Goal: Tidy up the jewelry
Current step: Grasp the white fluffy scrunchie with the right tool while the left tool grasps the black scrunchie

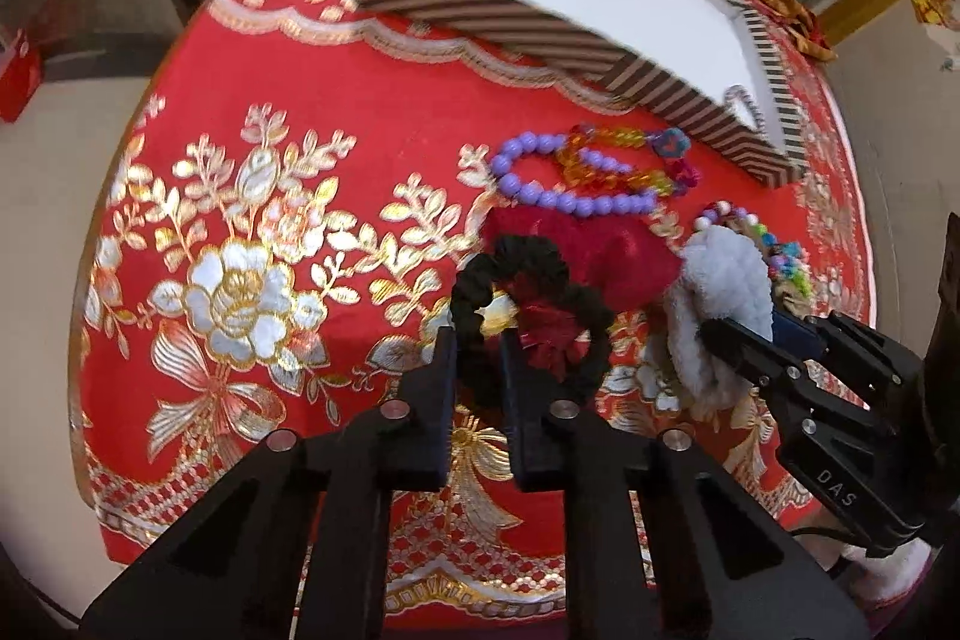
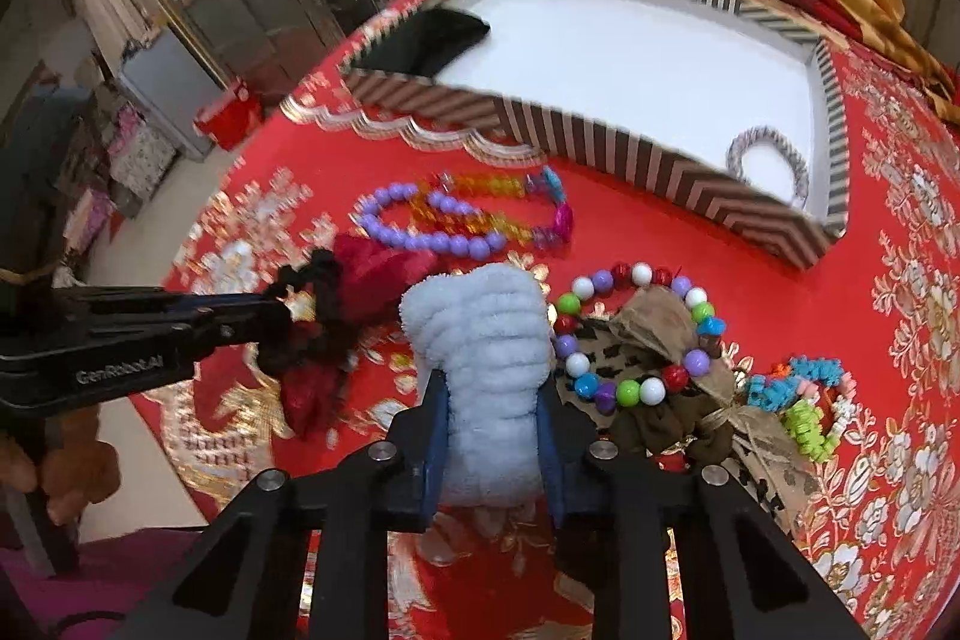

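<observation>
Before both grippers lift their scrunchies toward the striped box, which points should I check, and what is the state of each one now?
1. Left gripper closed on the black scrunchie: ok, its band sits between the pads.
2. Right gripper closed on the white fluffy scrunchie: ok, pads press both its sides.
3. Black scrunchie free of the dark red scrunchie beside it: cannot tell, they overlap.
4. White fluffy scrunchie free of the multicoloured bead bracelet: cannot tell, they lie very close.
5. Space in the striped box: ok, most of the white floor is bare; a black cloth and a small ring-shaped bracelet sit at its ends.
</observation>
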Demonstrator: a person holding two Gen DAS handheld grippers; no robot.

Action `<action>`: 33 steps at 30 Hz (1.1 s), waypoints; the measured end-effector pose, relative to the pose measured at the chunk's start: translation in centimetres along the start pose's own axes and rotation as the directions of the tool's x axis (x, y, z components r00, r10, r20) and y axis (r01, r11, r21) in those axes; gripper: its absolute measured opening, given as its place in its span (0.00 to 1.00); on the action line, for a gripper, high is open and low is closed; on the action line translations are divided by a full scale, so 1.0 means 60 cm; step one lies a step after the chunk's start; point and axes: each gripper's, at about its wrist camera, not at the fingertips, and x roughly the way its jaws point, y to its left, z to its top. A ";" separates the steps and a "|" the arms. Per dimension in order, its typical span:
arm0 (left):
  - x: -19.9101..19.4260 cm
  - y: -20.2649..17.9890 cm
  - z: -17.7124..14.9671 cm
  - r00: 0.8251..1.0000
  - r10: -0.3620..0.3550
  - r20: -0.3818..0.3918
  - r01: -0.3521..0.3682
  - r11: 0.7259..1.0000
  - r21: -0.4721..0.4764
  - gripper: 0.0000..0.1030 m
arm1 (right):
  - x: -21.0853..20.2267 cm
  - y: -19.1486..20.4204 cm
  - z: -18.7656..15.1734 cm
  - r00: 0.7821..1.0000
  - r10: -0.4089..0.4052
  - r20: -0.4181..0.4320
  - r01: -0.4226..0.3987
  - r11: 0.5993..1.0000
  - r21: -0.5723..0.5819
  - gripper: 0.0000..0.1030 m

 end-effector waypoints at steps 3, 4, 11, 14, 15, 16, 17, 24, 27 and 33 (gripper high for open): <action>-0.023 -0.008 0.010 0.999 -0.019 0.031 0.018 1.000 0.013 0.09 | -0.026 0.000 0.007 0.999 0.022 0.032 -0.023 1.000 0.013 0.24; -0.032 -0.011 0.015 0.999 -0.030 0.041 0.029 0.999 0.017 0.09 | -0.037 -0.002 0.010 0.999 0.032 0.044 -0.033 0.999 0.020 0.24; -0.083 -0.037 0.058 0.991 -0.065 0.119 0.059 0.997 0.054 0.09 | -0.094 -0.014 0.045 0.989 0.044 0.138 -0.051 0.997 0.050 0.24; -0.103 -0.047 0.084 0.985 -0.065 0.159 0.052 0.995 0.083 0.09 | -0.104 -0.027 0.065 0.987 0.019 0.159 -0.030 0.997 0.070 0.24; -0.109 -0.055 0.097 0.982 -0.067 0.175 0.051 0.994 0.093 0.09 | -0.107 -0.034 0.075 0.986 0.012 0.168 -0.026 0.997 0.079 0.24; -0.113 -0.059 0.107 0.980 -0.070 0.184 0.052 0.994 0.101 0.09 | -0.109 -0.039 0.082 0.985 0.009 0.172 -0.024 0.996 0.083 0.24; -0.118 -0.065 0.121 0.978 -0.072 0.196 0.051 0.993 0.111 0.09 | -0.111 -0.046 0.091 0.984 0.002 0.177 -0.018 0.996 0.089 0.24; -0.127 -0.096 0.204 0.968 -0.083 0.237 0.045 0.986 0.160 0.09 | -0.099 -0.083 0.155 0.982 -0.060 0.177 0.038 0.991 0.125 0.24; -0.124 -0.108 0.233 0.967 -0.087 0.239 0.042 0.982 0.186 0.09 | -0.092 -0.095 0.171 0.982 -0.070 0.174 0.046 0.989 0.138 0.24; -0.105 -0.087 0.228 0.985 -0.091 0.149 0.061 0.979 0.194 0.13 | -0.078 -0.110 0.175 0.985 -0.068 0.157 0.041 0.984 0.172 0.24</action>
